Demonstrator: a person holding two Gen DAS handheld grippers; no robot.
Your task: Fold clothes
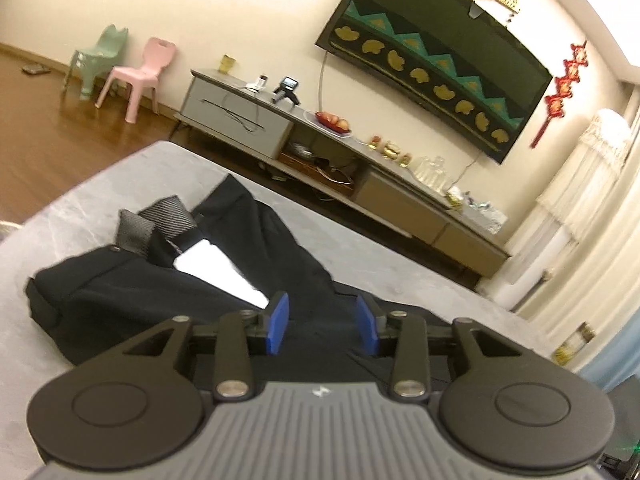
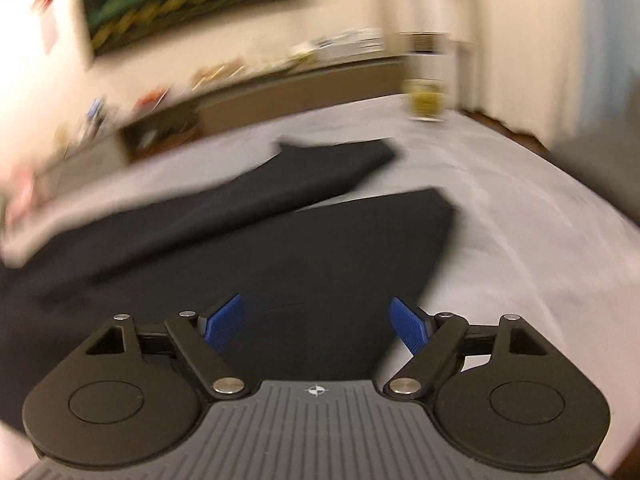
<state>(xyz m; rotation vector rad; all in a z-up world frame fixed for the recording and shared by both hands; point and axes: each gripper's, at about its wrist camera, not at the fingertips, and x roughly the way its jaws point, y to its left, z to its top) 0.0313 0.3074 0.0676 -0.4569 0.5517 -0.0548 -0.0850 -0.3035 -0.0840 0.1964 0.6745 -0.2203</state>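
Dark trousers (image 1: pixel 120 300) lie crumpled on a grey cover (image 1: pixel 100 184), with grey pocket lining (image 1: pixel 160 224) turned out and a white patch (image 1: pixel 216 272) showing. My left gripper (image 1: pixel 324 324) hovers low over the cloth with its blue pads apart; nothing is pinched between them. In the blurred right wrist view the trousers (image 2: pixel 280 248) spread into two legs, one reaching far (image 2: pixel 340 160). My right gripper (image 2: pixel 316 322) stands wide open just above the near leg, and no fabric is gripped.
Beyond the cover's far edge runs a long low TV cabinet (image 1: pixel 360 184) crowded with small items, under a wall TV (image 1: pixel 432 60). Pink (image 1: pixel 140 76) and green (image 1: pixel 100 60) chairs stand on wooden floor (image 1: pixel 48 140) at left. Pale curtains (image 1: pixel 580 216) hang at right.
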